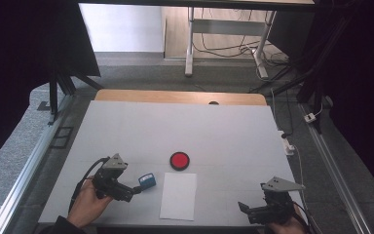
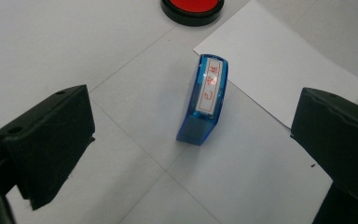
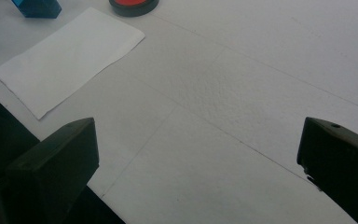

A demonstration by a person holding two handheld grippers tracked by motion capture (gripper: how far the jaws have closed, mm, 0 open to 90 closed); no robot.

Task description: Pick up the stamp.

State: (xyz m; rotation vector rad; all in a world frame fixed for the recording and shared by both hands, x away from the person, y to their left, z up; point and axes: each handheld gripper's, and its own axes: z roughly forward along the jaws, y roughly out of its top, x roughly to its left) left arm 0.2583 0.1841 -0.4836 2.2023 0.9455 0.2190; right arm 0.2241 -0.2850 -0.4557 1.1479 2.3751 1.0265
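Surface point(image 1: 126, 126): white covering, faint seam lines crossing it, a strip of bare wood showing at the far edge. All positions below were taken relative to the paper sheet.

Paper sheet point(image 1: 178, 196): white, rectangular, lay flat near the person's edge of the surface, roughly centred between the two hands. Nothing rested on it.

Left claw point(image 1: 137, 189): held in the person's left hand point(image 1: 88, 204), to the left of the sheet and near its far-left corner. Jaws were spread wide, gripping nothing; in the left gripper view they stood on either side of the stamp, with clear gaps on both sides and no contact.

Right claw point(image 1: 244, 207): held low at the near edge of the surface, well to the right of the sheet, pointing back toward it. Jaws were spread, with bare surface between them in the right gripper view.

Ink pad point(image 1: 179, 160): round, red centre in a black rim, sat just beyond the far edge of the sheet, apart from it.

Stamp point(image 2: 204, 99): blue translucent body, white label with red characters on its upper face. It lay on the surface just left of the sheet's far-left corner, close to the sheet's edge.
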